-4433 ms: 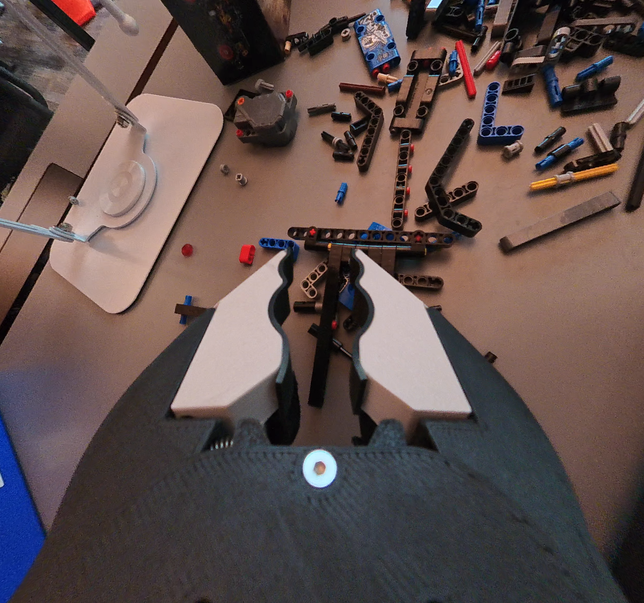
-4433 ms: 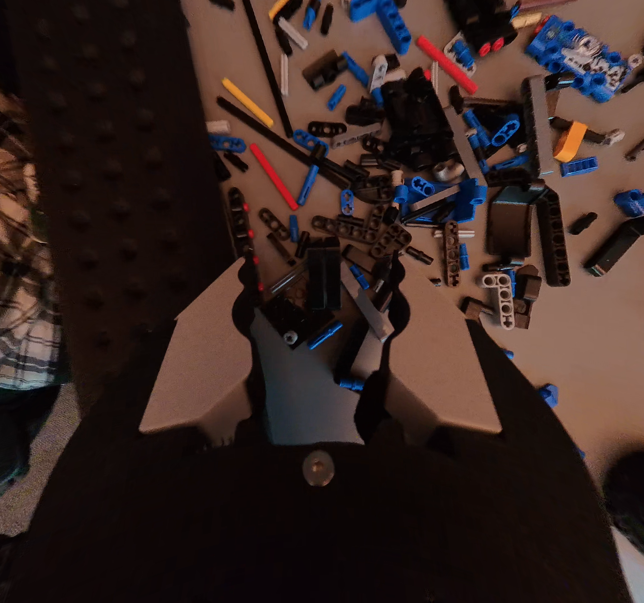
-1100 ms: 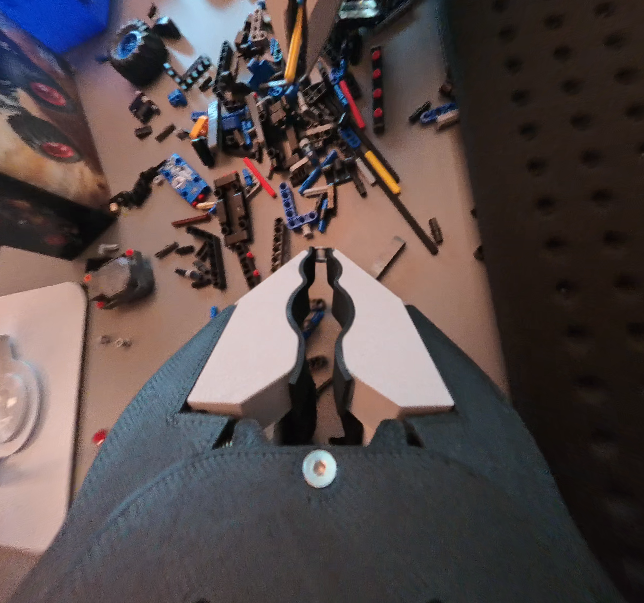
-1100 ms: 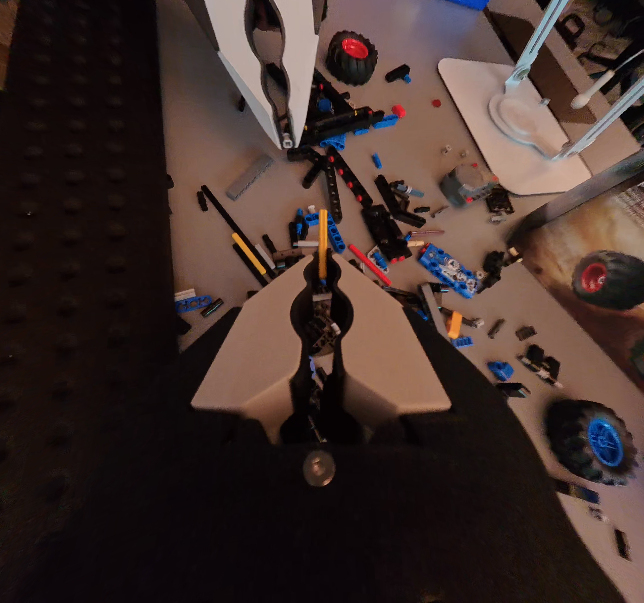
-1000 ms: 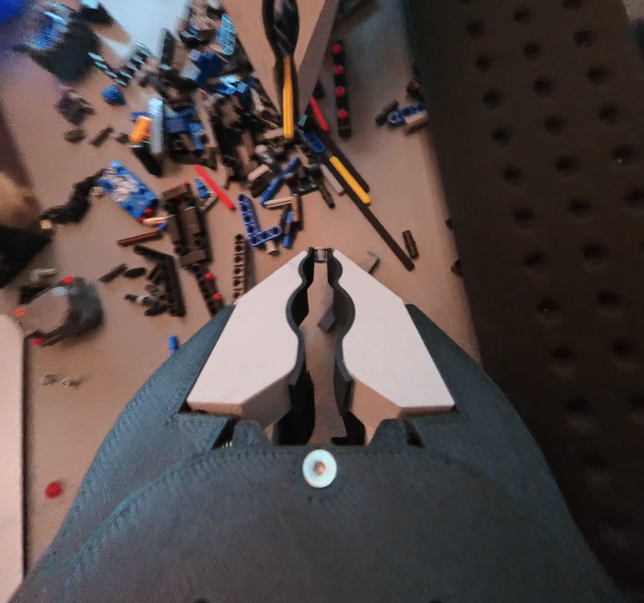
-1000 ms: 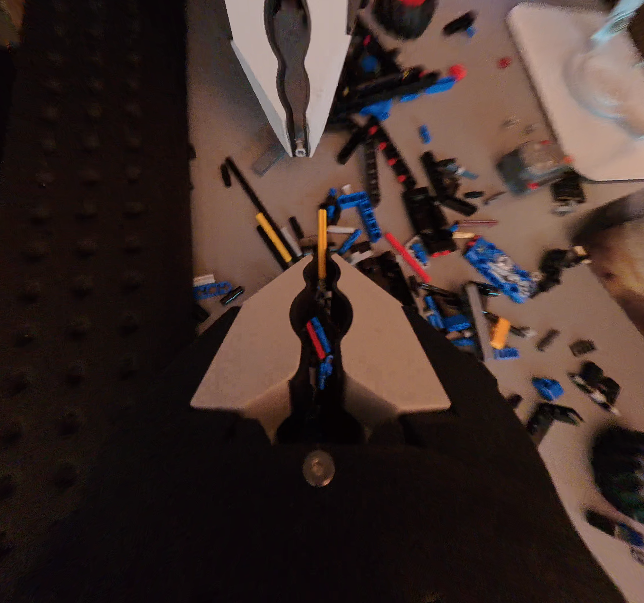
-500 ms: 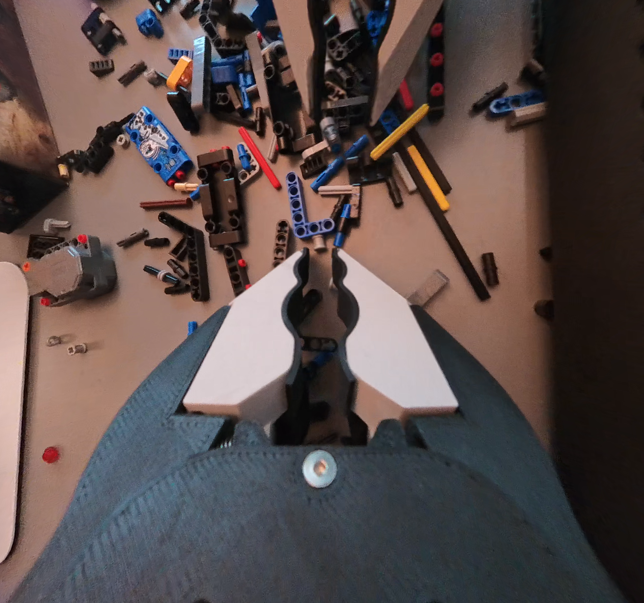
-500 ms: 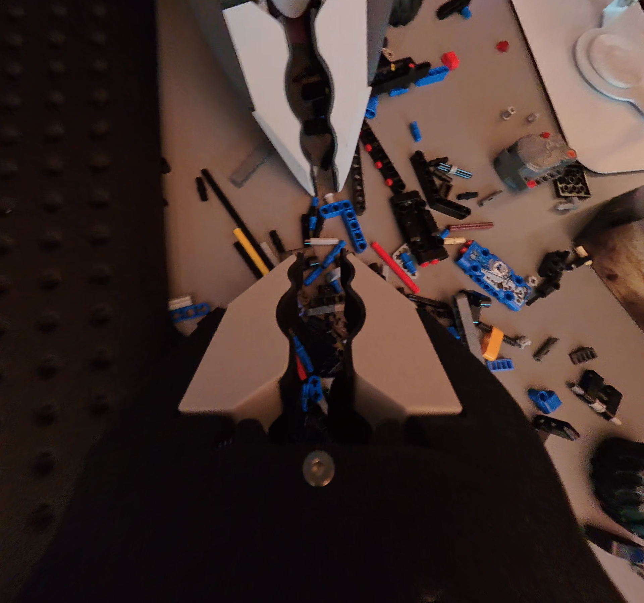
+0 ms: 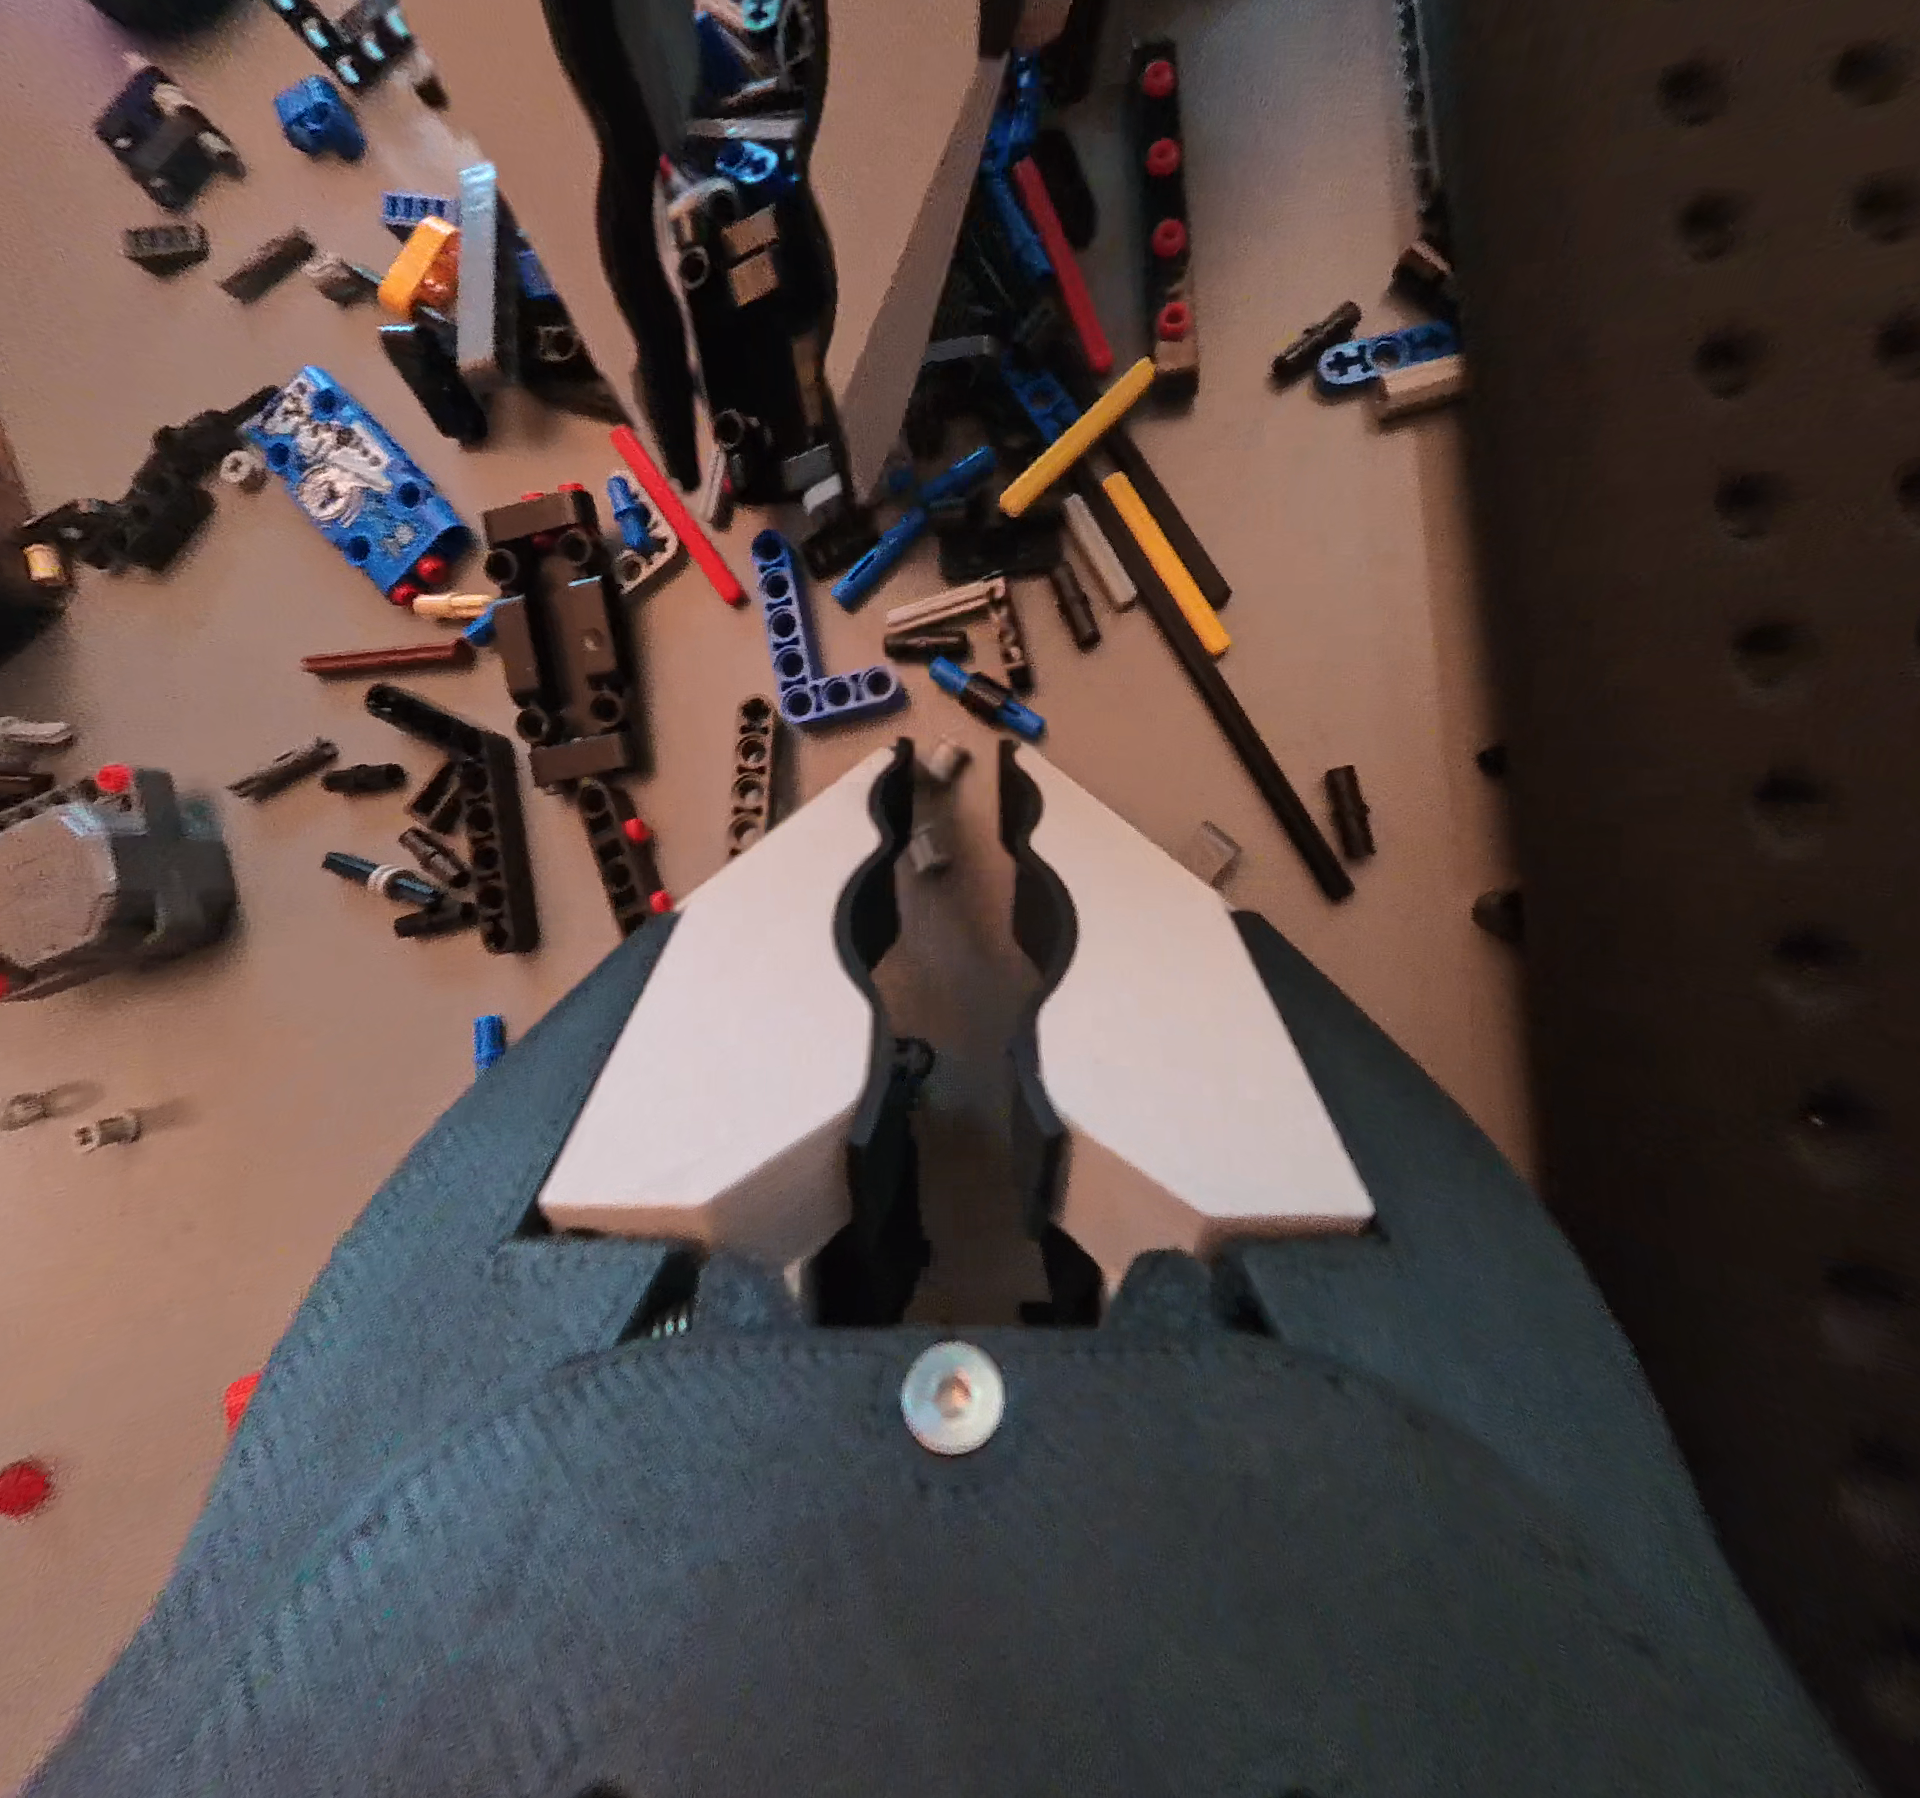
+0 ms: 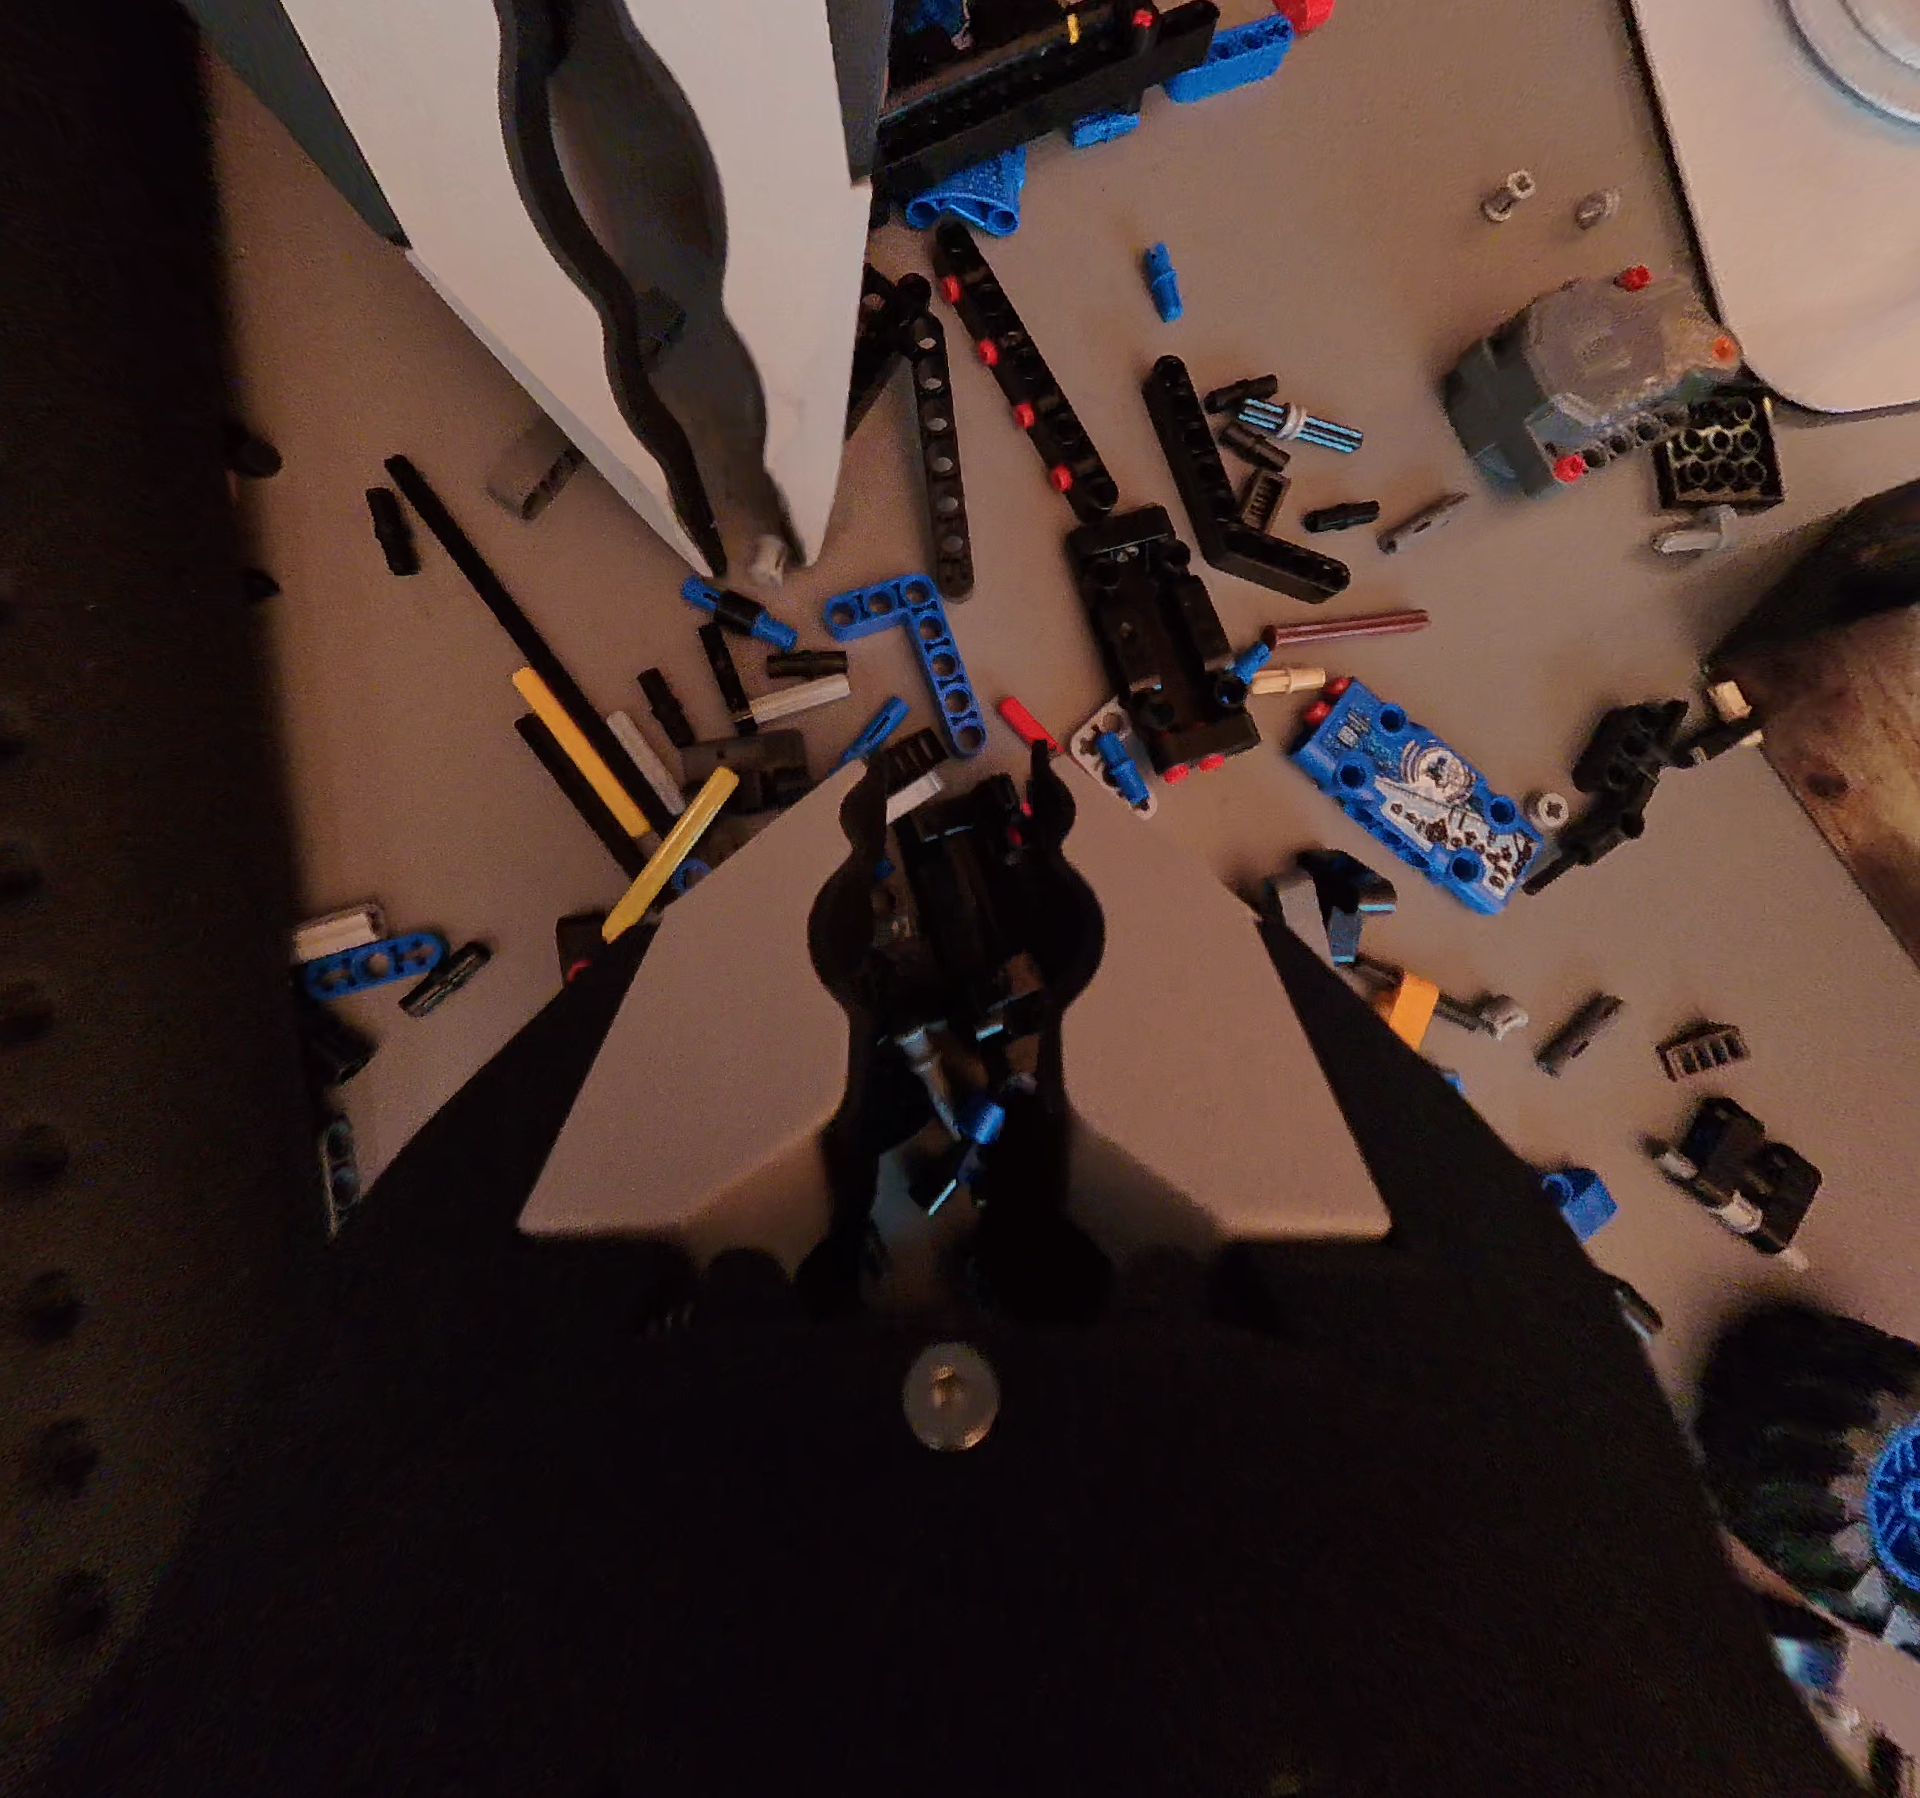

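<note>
Left gripper (image 9: 948, 761) of mine hangs low over the tabletop (image 9: 260, 1177) with its jaws parted a little and nothing clamped; a small grey connector (image 9: 943, 761) lies right between the fingertips, and a second grey piece (image 9: 928, 849) sits just behind it in the gap, though I cannot tell whether either finger touches them. Just ahead of the tips are a blue L-shaped beam (image 9: 805, 647) and a short blue-and-black pin (image 9: 985, 699), both apart from the gripper. From my right wrist view the same connector (image 10: 769, 559) shows pale at the very tips of that gripper (image 10: 764, 553). Right gripper (image 10: 956, 798) is released too, jaws slightly apart and empty, hovering over a dense cluster of black parts (image 10: 956, 896) seen between its fingers. A loose yellow axle (image 10: 670, 855) lies beside its left finger, partly on other pieces, and the blue L-shaped beam (image 10: 930, 652) lies between the two grippers. A dark studded mat (image 9: 1714, 605) borders the tabletop on one side.
</note>
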Tool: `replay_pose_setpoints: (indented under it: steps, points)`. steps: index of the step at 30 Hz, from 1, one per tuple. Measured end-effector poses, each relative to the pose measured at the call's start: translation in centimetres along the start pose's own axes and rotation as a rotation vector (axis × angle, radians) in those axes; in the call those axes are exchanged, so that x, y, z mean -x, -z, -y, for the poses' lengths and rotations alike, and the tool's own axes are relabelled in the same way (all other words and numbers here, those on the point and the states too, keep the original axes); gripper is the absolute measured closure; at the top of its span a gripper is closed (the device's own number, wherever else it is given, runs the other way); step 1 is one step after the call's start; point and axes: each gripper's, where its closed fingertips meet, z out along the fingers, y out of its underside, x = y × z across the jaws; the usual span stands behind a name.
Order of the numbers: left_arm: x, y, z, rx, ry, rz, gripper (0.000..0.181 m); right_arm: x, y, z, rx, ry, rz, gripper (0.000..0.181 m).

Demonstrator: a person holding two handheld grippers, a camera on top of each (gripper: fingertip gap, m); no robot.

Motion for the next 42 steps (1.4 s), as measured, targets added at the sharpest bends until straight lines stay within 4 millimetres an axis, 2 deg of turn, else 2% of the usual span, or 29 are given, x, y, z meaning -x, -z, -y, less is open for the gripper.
replay_pose_setpoints:
  steps: [1, 4, 8, 11, 14, 17, 20, 23, 26, 28, 31, 33, 35, 37, 39, 42]
  points:
    - [0.3, 0.2, -0.2, 0.006, 0.005, 0.013, 0.161, -0.1, 0.3, 0.0, -0.014, -0.015, 0.006, 0.155]
    - [0.7, 0.7, 0.1, -0.024, 0.015, 0.026, 0.158, 0.3, 1.3, 0.2, -0.074, -0.055, 0.056, 0.155]
    - [1.4, 0.4, 0.3, -0.013, -0.016, 0.075, 0.159, 0.2, 1.3, 0.2, -0.075, -0.043, 0.042, 0.155]
    - [2.3, 1.0, 0.3, -0.023, -0.019, 0.124, 0.159, -1.3, 2.4, 0.5, -0.123, -0.074, -0.013, 0.155]
    - [3.8, 2.6, 0.7, -0.092, 0.029, 0.189, 0.158, -3.5, 4.6, 1.1, -0.240, -0.141, -0.084, 0.147]
    - [6.0, 4.1, 0.9, -0.144, 0.070, 0.299, 0.154, -6.5, 7.4, 1.4, -0.322, -0.189, -0.210, 0.128]
    - [7.5, 4.9, 0.7, -0.162, 0.098, 0.373, 0.155, -9.7, 10.9, 1.9, -0.350, -0.160, -0.372, 0.114]
    - [8.1, 4.8, 0.9, -0.165, 0.090, 0.416, 0.155, -13.3, 13.6, 3.1, -0.268, -0.062, -0.509, 0.102]
    - [10.2, 5.7, 0.7, -0.142, 0.105, 0.540, 0.147, -18.6, 15.9, 3.6, -0.131, 0.035, -0.654, 0.092]
    - [11.6, 7.1, 2.0, -0.206, 0.138, 0.578, 0.138, -22.4, 17.2, 3.0, -0.102, -0.011, -0.677, 0.084]
    - [14.4, 9.5, 4.4, -0.299, 0.195, 0.613, 0.130, -27.7, 19.9, 2.1, -0.203, -0.167, -0.675, 0.084]
    - [16.8, 10.4, 6.3, -0.362, 0.241, 0.613, 0.126, -31.1, 21.6, 0.6, -0.286, -0.320, -0.651, 0.083]
    - [19.6, 10.1, 7.4, -0.376, 0.288, 0.617, 0.116, -33.7, 22.2, -0.8, -0.394, -0.489, -0.557, 0.077]
    - [21.8, 8.6, 8.0, -0.363, 0.346, 0.597, 0.112, -35.6, 21.7, -2.3, -0.479, -0.648, -0.424, 0.081]
    - [23.1, 6.7, 8.6, -0.372, 0.399, 0.562, 0.112, -36.4, 20.6, -3.0, -0.541, -0.756, -0.281, 0.085]
    - [24.3, 4.3, 8.7, -0.345, 0.423, 0.556, 0.112, -35.9, 18.4, -3.3, -0.500, -0.755, -0.173, 0.094]
